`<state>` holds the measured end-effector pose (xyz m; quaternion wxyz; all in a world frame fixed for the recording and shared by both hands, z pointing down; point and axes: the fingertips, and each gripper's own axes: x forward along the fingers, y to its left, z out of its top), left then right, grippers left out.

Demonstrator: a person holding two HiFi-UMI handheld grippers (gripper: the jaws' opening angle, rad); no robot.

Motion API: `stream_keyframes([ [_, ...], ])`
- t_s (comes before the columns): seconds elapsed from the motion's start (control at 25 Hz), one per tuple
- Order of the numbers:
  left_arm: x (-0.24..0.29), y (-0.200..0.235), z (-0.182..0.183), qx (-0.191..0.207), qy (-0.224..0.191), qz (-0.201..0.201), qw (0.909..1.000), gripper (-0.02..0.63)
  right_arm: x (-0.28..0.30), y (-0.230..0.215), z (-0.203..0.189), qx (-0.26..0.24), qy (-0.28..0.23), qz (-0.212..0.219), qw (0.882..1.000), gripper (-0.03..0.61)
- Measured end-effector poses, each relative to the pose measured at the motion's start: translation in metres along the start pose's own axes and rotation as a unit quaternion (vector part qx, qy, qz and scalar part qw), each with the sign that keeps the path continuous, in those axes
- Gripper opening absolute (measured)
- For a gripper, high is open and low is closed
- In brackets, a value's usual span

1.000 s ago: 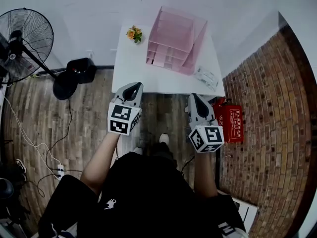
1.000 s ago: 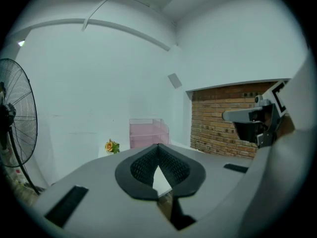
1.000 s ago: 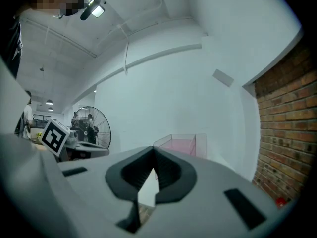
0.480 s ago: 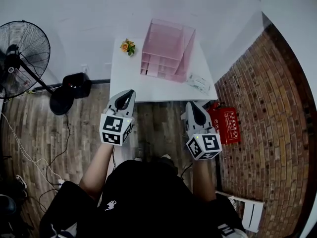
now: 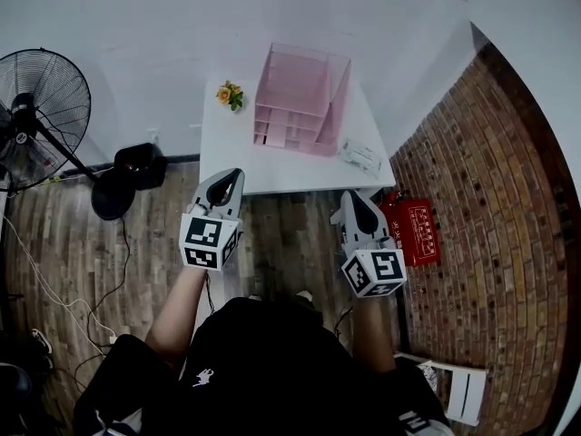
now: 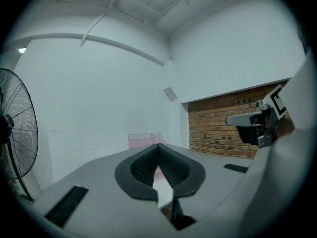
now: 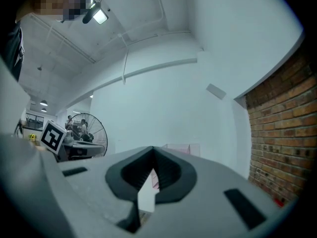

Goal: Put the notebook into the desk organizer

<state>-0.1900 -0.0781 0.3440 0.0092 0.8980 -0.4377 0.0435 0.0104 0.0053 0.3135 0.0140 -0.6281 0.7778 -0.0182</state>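
Note:
A pink see-through desk organizer stands at the back of a small white table. A flat white patterned item, likely the notebook, lies near the table's right front corner. My left gripper hovers shut and empty at the table's front edge, left of centre. My right gripper hangs shut and empty just off the front right corner, close to the notebook. The left gripper points at the organizer along its own view. In the right gripper view that gripper also faces the organizer.
A small pot of flowers sits at the table's back left. A standing fan and a black bag are on the wooden floor at left. A red case leans by the brick wall at right.
The table and organizer look smaller and farther away than a second ago. Both gripper tips now sit at the table's front edge instead of over it. Both stay shut.

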Motion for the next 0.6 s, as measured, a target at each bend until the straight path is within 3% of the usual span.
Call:
stream_keyframes([
  [0.6,-0.0005,0.0005,-0.0064,-0.002,0.004,-0.005,1.0,0.003,0.0025,0.0051,-0.0094,-0.004,0.012,-0.003,1.0,0.003],
])
